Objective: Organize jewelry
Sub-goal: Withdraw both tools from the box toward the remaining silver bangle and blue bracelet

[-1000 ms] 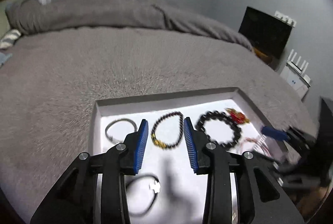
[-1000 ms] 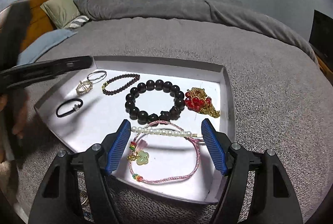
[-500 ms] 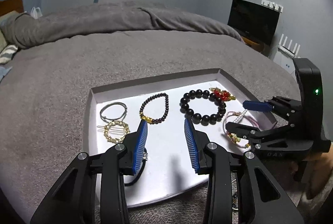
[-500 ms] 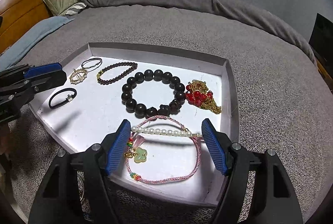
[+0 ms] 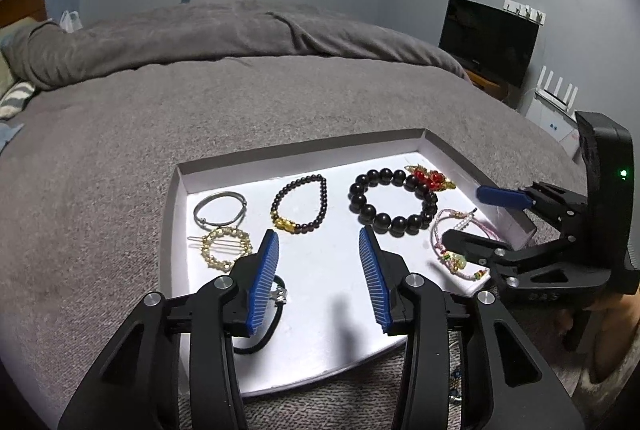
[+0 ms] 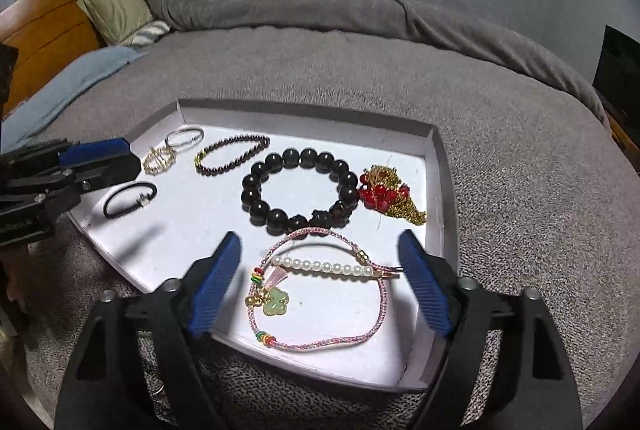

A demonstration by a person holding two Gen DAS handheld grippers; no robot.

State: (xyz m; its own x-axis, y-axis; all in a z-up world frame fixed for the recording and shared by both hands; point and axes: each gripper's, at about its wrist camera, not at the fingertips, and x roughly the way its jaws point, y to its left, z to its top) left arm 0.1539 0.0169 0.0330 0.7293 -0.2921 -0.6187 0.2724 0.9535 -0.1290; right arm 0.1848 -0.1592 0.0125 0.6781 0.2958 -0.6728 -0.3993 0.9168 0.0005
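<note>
A white tray [image 5: 320,342] lies on the grey bed, also in the right wrist view [image 6: 192,214]. It holds a large black bead bracelet [image 6: 300,190], a red and gold piece [image 6: 386,196], a dark small-bead bracelet [image 6: 232,154], a pink cord bracelet with a green charm [image 6: 320,294], a pearl hair clip [image 6: 328,266], a black hair tie [image 6: 128,200], a gold ring clip [image 6: 159,160] and a silver bangle [image 6: 185,136]. My left gripper [image 5: 318,258] is open and empty over the tray's near side. My right gripper [image 6: 320,262] is open, straddling the pearl clip and pink bracelet.
The grey blanket [image 5: 160,118] covers the bed around the tray. Pillows and a wooden headboard [image 6: 60,22] are at the far left. A black screen [image 5: 488,38] and a white router [image 5: 554,106] stand by the wall on the right.
The left gripper has drawn back and risen from the tray, so more of the tray and the right gripper show. The right gripper has held its place over the pearl clip.
</note>
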